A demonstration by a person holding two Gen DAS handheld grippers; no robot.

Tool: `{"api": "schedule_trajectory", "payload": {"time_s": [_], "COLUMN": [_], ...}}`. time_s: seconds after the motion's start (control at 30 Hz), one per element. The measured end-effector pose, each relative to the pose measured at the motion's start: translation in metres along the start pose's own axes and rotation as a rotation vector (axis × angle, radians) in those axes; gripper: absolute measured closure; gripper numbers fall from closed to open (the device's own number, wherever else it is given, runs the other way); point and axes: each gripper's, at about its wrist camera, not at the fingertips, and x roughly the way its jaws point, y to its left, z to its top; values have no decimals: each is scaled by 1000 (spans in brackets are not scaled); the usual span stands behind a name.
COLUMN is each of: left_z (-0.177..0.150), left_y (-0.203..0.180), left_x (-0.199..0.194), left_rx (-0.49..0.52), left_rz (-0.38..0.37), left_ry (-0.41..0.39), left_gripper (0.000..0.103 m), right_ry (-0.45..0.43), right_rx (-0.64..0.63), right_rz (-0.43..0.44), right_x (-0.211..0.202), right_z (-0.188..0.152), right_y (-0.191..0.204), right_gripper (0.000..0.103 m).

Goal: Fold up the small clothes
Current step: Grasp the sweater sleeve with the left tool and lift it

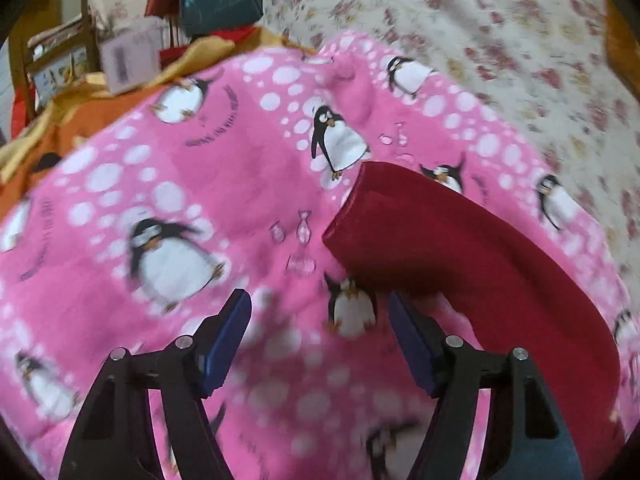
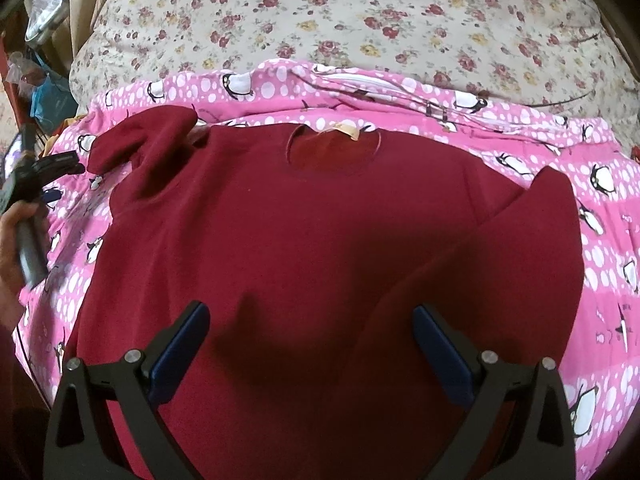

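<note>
Left wrist view: left gripper [image 1: 320, 312] angled down over pink penguin blanket [image 1: 192, 184], jaws apart, nothing between the blue pads [image 1: 226, 344]; sleeve cuff [image 1: 352, 208] of the maroon sweater [image 1: 480, 264] lies just beyond the right pad, not gripped. Floral bedsheet [image 1: 500, 48] behind; orange cloth [image 1: 80, 116] and blurred clutter at upper left

Right wrist view: right gripper [image 2: 312, 340] tilted down above the sweater's lower body, jaws wide, holding nothing. Sweater spread flat on the blanket, neckline [image 2: 332, 152] away from the camera, right sleeve [image 2: 520, 248] folded inward, left sleeve [image 2: 140, 148] bunched. A hand [image 2: 16, 236] grips the left gripper's handle at the left edge
</note>
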Motion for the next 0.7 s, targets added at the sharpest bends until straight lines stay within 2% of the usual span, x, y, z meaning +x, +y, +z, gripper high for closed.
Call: {"api": "schedule_trajectory", "payload": {"time_s": [0.2,0.27,0.3,0.4,0.5,0.7], "left_z": [14,19,21,28,38,51], "left_y": [-6,-12,-14,-12,4,26], "left_x": [37,38,39,34,9,-86], "left_rx": [13,43,53,53,20,126], "left_rz": [65,37,3,-37,-120,-182], "left_ry": [3,-16,-6,19,17,-34], "left_gripper": [52,77,103,103,103,103], "right_ry": [17,19,18,18,21,6], "right_rx": [-26,-29,-27,-22,-23,27], "right_rz": [-12,-13,-11,-6,2,28], "right_x": [9,10,11,10,8,-5], "right_z": [5,6,7,7,8,7], "right_y": [1,1,1,-1,-2,-10], "right_gripper": [0,0,0,0,0,0]}}
